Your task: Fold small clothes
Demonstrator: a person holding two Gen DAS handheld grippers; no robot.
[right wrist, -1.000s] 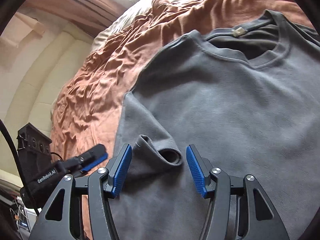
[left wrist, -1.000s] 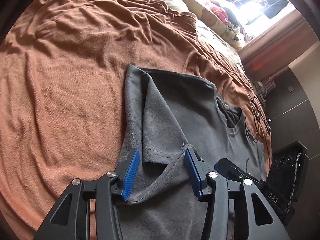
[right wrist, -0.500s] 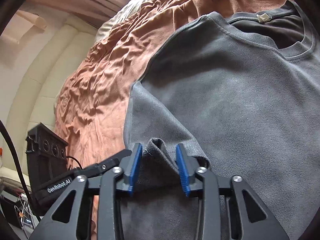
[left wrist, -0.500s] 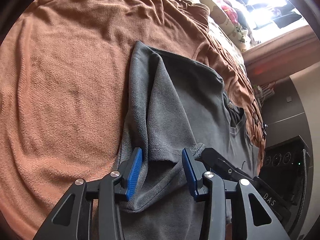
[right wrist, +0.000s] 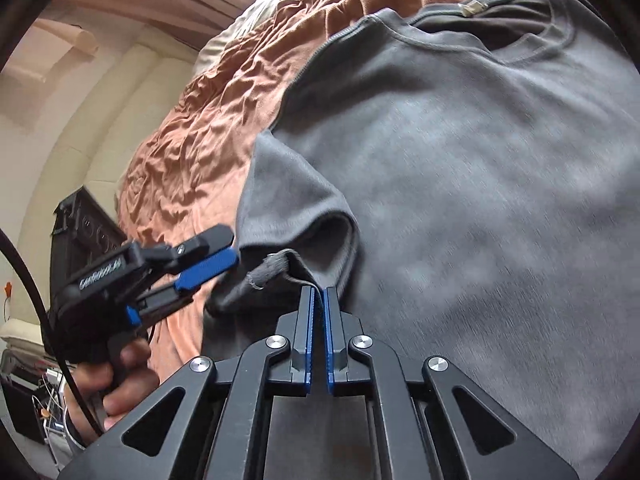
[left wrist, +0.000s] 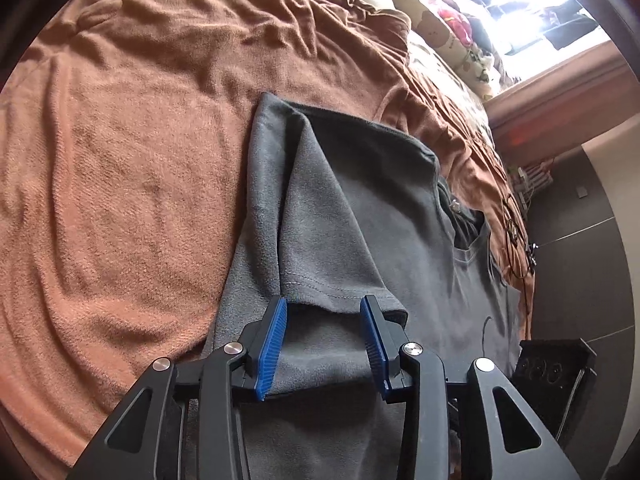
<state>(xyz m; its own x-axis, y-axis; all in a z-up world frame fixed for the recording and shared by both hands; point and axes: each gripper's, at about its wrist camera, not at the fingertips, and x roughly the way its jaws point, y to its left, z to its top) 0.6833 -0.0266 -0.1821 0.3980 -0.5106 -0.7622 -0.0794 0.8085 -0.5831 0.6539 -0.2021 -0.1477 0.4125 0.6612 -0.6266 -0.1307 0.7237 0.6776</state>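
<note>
T-shirt [right wrist: 460, 184] sleeve hem sat clamped in the right gripper [right wrist: 319, 294]; only the left-wrist view showed the left gripper [left wrist: 324, 312] closing astride the other sleeve, unclamped.

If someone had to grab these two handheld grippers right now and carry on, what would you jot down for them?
Right gripper: shut on a pinch of the grey fleece T-shirt at the sleeve hem.
Left gripper: jaws closing around the same sleeve's hem, cloth between them, pads not yet pressing.
The T-shirt lies front up, collar away, on the rumpled orange-brown blanket.
Done: one sleeve already lies folded over the body.
Left: finish the left grip, then probably lift and fold the shirt's side inward, then the rest of the folds.
</note>
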